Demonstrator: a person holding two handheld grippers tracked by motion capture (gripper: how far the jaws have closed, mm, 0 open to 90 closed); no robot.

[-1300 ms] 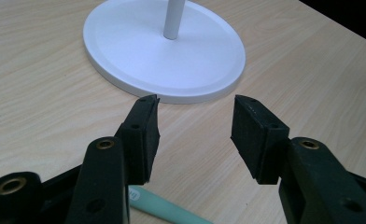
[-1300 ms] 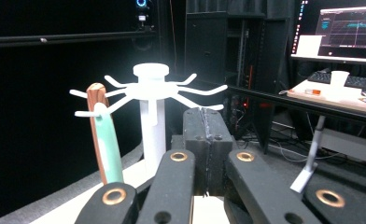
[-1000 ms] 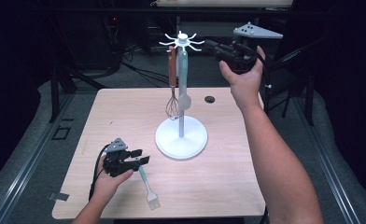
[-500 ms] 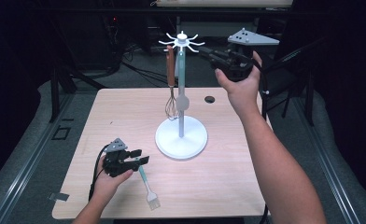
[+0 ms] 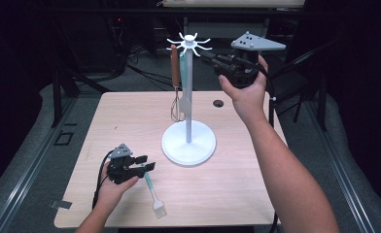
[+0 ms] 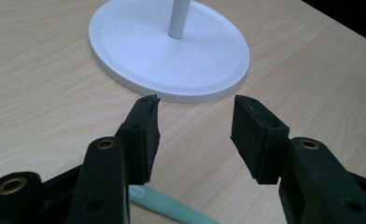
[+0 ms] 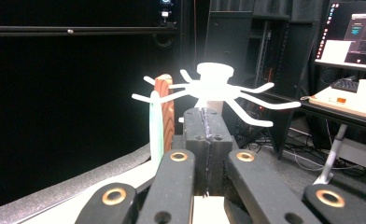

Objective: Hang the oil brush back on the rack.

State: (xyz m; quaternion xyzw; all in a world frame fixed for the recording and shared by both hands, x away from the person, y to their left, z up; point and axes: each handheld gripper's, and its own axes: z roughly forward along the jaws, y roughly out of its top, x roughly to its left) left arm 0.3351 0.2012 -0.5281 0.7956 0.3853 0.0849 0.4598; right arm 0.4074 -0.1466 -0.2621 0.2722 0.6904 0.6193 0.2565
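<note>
Silicone brush with a pale green handle is left flat on the surface, low and left of centre in the high view, presumably within reach for hanging on the utensil stand. Its long axis is laid from upper left to lower right: the handle end is pointed toward the left claw, the bristle head toward the bottom edge of the frame. The left claw is held spread just above the handle, nothing pinched, as if poised for a pickup. The right claw is kept pressed together and empty at upper right, level with the hooks, where a whisk with a wooden handle is hung already.
</note>
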